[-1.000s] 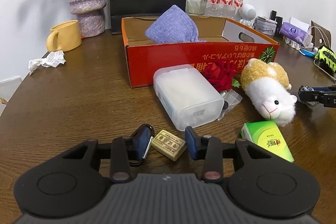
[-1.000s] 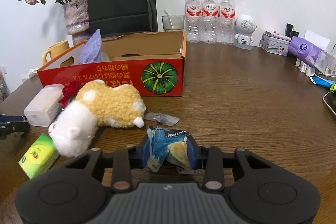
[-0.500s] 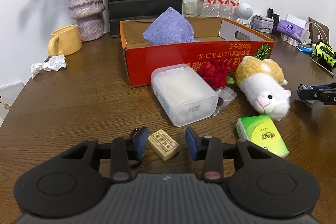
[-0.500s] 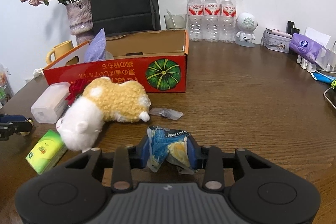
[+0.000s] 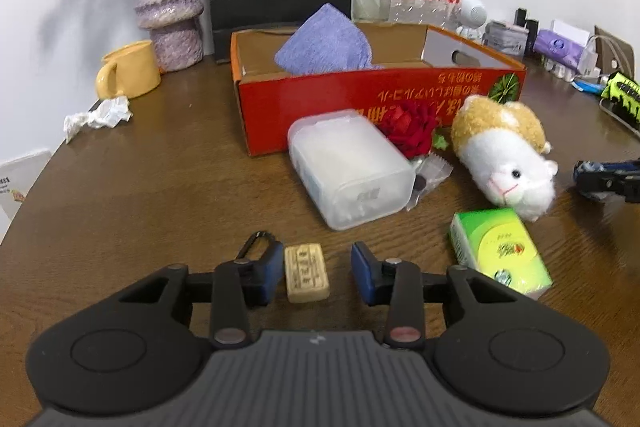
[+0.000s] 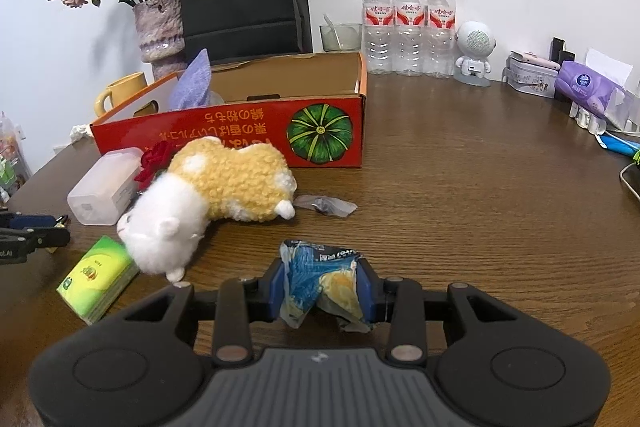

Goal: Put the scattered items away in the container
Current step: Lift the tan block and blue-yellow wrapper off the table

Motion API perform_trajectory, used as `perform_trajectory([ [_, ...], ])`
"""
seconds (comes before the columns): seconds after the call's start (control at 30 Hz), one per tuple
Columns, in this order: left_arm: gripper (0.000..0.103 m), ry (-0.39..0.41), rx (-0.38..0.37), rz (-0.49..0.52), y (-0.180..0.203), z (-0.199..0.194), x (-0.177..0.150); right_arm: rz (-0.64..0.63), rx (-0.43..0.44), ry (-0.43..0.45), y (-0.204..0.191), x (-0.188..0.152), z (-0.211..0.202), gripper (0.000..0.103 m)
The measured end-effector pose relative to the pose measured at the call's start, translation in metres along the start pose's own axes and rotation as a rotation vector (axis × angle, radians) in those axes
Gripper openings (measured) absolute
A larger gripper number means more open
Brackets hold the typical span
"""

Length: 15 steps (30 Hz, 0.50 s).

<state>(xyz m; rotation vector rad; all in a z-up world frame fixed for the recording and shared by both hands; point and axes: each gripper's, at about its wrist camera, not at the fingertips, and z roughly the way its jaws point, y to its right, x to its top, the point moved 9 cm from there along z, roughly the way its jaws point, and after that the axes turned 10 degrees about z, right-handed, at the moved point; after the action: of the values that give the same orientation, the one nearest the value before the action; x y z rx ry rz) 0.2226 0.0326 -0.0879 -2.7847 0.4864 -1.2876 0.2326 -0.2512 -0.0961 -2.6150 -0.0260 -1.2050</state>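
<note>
Here we bracket the small stiff block (image 5: 307, 273) with the left gripper (image 5: 316, 271) spread, ready to pinch its long sides, while the right gripper (image 6: 323, 289) is clamped on a light crinkly wrapper (image 6: 322, 283).

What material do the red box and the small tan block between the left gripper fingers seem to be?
Red box: cardboard, glossy red print outside, raw brown inside. Tan block: unclear, perhaps wood or resin; matte with embossed characters.

Left gripper (image 5: 316, 269) jaws apart, low; right gripper (image 6: 323, 289) jaws clamped.
</note>
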Motion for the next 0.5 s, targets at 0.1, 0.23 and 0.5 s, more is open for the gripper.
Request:
perform_trajectory([
  [0.1,0.021,0.002,-0.013,-0.007,0.002,-0.001,-0.002,0.000,-0.003,-0.003,0.000,-0.001,0.000,0.035],
  [0.23,0.021,0.001,-0.017,-0.014,0.002,-0.002,-0.002,-0.010,0.003,0.001,-0.003,-0.002,-0.002,0.033],
  [0.5,0.021,0.035,-0.031,-0.033,0.005,-0.011,0.005,-0.014,0.015,0.026,-0.005,0.004,-0.010,0.033],
])
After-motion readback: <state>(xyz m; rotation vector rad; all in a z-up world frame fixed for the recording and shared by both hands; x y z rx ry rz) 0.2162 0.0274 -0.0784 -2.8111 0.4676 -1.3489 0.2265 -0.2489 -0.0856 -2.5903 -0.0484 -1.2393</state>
